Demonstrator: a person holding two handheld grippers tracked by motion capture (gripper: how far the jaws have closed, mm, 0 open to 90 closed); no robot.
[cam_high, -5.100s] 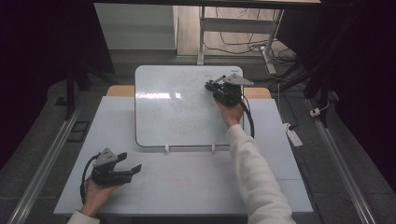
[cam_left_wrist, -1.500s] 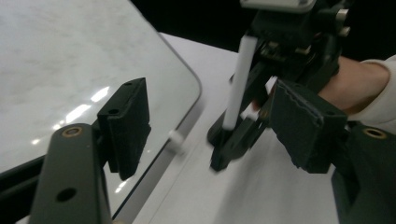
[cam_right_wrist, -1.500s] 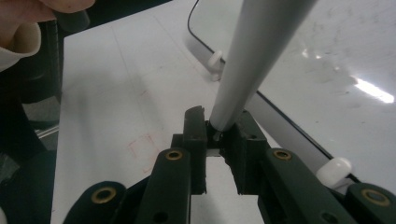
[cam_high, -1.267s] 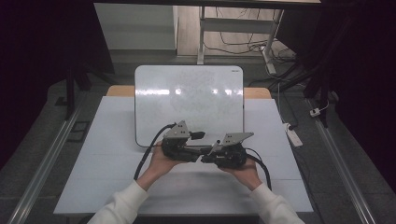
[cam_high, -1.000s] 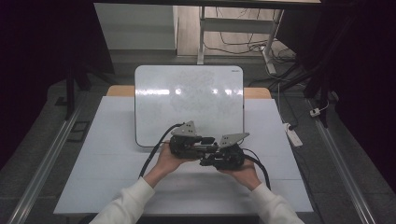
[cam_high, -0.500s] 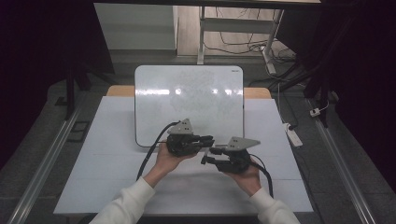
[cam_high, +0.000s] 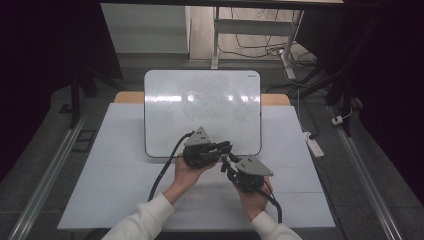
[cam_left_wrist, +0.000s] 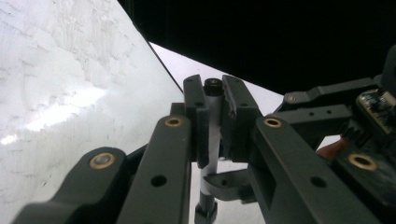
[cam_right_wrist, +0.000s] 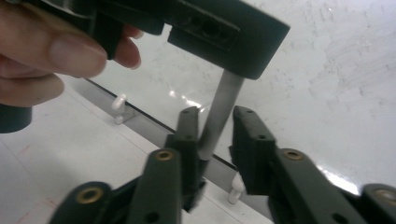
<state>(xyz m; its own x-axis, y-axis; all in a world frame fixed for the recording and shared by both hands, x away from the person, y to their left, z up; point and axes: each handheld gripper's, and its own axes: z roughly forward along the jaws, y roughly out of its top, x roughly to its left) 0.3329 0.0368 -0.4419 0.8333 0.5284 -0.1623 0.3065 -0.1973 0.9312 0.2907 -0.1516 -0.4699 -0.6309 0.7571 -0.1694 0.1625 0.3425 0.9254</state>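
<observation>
A marker with a pale barrel (cam_left_wrist: 213, 135) and a black end is clamped between the jaws of my left gripper (cam_left_wrist: 214, 95), which is shut on it. In the high view the left gripper (cam_high: 226, 147) hovers over the near edge of the whiteboard (cam_high: 200, 105), pointing right. My right gripper (cam_high: 225, 163) sits just below it, pointing up-left. In the right gripper view the marker's barrel (cam_right_wrist: 224, 107) runs down between that gripper's jaws (cam_right_wrist: 215, 128). It lies against one jaw, with a gap to the other, so the right gripper is open.
The whiteboard lies flat on a white table (cam_high: 120, 175), its surface smeared with faint wiped marks. Small white clips (cam_right_wrist: 118, 101) line its near frame. A power strip (cam_high: 314, 145) and cables lie on the floor to the right.
Five seconds ago the hands were far apart, the right one over the board. They then met at the board's near edge, and the right gripper has now drawn down and right.
</observation>
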